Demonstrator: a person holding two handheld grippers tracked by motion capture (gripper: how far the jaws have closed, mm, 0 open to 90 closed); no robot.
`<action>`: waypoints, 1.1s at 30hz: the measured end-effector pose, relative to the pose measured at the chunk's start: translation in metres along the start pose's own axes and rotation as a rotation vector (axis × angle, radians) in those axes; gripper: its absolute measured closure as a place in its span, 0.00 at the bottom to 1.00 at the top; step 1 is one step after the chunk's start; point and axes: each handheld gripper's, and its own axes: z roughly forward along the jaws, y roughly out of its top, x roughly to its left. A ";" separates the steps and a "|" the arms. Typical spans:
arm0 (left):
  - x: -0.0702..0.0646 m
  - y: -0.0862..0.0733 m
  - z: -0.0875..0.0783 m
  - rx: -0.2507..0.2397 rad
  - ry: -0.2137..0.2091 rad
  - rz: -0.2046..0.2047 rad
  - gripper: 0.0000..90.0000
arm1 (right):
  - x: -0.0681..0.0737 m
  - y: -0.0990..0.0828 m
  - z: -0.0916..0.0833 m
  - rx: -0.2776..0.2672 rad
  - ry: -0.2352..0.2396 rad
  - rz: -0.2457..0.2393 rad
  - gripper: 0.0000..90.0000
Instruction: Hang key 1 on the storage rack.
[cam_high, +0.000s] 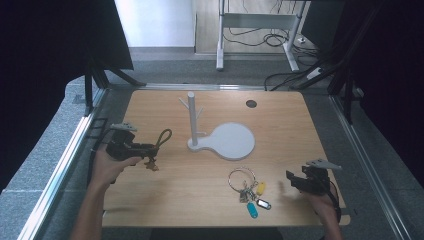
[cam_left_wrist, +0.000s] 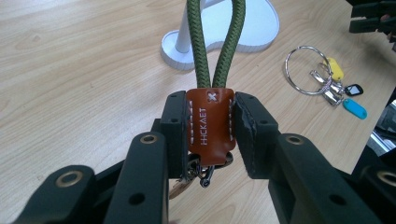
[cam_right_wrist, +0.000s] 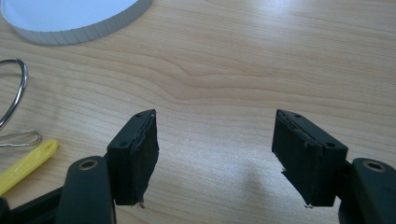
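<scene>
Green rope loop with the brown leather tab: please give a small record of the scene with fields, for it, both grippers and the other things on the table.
held thing: green rope loop with brown leather tab, metal clips hanging below
left gripper: shut on the tab, above the table
right gripper: open, nothing between the jaws
white peg stand on a round flat base: upright, mid-table, pegs bare
large metal ring with coloured key tags: lies flat between stand and right gripper
light wooden table: bears all

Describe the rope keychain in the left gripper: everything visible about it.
The rope keychain is an olive-green braided cord loop running into a brown leather-look sleeve with white stitching and embossed lettering. Small metal clips or keys hang below. The left gripper clamps the sleeve between its pads, holding it above the wooden table, loop pointing toward the white peg stand.
</scene>
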 end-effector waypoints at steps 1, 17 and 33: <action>0.000 0.001 0.000 0.000 -0.002 0.000 0.74 | 0.000 0.000 0.000 0.001 0.001 -0.001 0.35; 0.004 0.016 0.001 0.001 -0.018 0.012 0.74 | 0.000 -0.001 0.001 0.013 0.002 -0.001 0.36; 0.009 0.036 -0.004 -0.039 -0.018 0.014 0.74 | -0.002 -0.002 0.001 0.020 -0.007 -0.013 0.36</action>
